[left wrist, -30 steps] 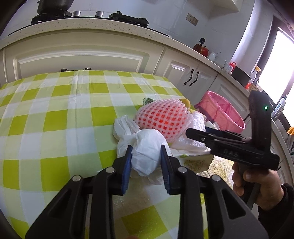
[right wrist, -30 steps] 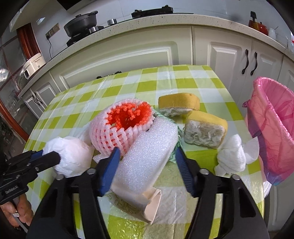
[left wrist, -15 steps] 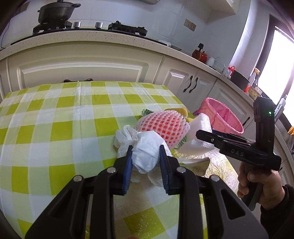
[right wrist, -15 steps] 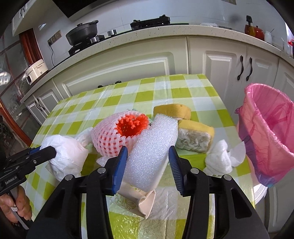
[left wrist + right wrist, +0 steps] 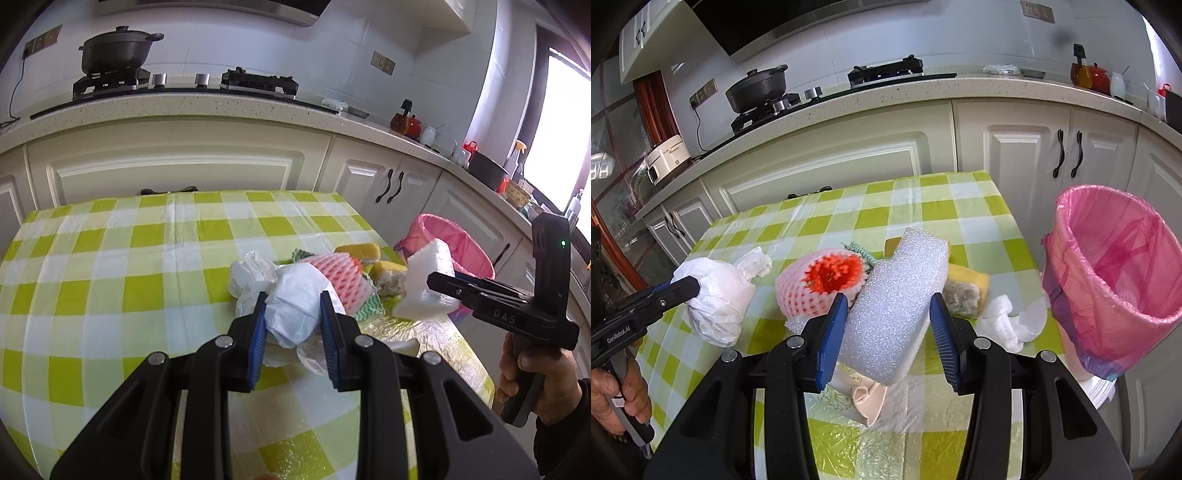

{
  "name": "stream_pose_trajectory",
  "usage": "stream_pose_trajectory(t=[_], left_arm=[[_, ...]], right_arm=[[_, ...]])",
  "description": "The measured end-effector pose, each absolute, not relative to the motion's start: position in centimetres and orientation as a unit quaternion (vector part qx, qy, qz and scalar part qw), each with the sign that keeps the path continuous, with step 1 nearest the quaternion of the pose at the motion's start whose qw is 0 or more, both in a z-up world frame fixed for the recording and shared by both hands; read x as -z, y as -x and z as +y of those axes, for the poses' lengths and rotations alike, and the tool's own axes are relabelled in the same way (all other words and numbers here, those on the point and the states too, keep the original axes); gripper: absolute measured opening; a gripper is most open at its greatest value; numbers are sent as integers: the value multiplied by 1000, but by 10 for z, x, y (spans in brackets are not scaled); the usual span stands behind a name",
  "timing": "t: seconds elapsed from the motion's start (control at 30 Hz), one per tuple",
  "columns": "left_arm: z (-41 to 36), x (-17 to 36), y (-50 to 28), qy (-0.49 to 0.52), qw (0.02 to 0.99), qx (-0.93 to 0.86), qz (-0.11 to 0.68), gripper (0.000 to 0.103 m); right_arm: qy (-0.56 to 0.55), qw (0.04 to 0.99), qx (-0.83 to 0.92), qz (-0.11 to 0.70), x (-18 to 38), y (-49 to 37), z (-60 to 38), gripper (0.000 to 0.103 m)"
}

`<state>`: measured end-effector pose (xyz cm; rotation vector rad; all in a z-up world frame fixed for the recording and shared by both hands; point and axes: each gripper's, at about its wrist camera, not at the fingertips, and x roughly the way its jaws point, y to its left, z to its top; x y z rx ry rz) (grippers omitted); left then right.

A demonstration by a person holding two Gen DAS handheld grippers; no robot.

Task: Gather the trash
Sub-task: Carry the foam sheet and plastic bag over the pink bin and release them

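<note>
1. Left gripper (image 5: 291,325): jaws clenched on a crumpled white plastic bag (image 5: 295,306), which is clear of the desk (image 5: 110,258).
2. Right gripper (image 5: 888,321): jaws grasping a white foam block (image 5: 897,295); the block's long axis runs up and away from the jaws, tilted slightly right.
3. Key relation: the pink-lined bin (image 5: 1115,280) stands off the desk's right edge, to the right of both loads. Judged: the right hand is nearer, so the foam block has the shorter path; the left must cross over the remaining pile.
4. Still on the desk: red-and-white foam fruit net (image 5: 820,284), two yellow sponges (image 5: 967,290), a white tissue wad (image 5: 1004,325), a second white wad (image 5: 753,262) behind the bag.
5. View differences: the right wrist view shows the bin's open mouth and the tissue wad beside it; the left wrist view shows only the bin's far rim behind the foam block, but gives the right hand (image 5: 532,373) on its handle.
</note>
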<state>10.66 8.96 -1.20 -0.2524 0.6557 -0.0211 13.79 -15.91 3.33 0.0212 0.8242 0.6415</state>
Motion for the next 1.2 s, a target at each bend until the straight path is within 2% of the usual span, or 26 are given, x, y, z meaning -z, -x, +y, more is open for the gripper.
stream_pose_trajectory(t=[0.6,1.2], left_arm=[[46,-33,-149,89,952,40,289,26],[-103,-77,-262,54,953,170,245,27]], right_arm=[[-31,894,-271,355,-64,-154,-232,45],[-15,934,-169,316,-84,-228,-350,45]])
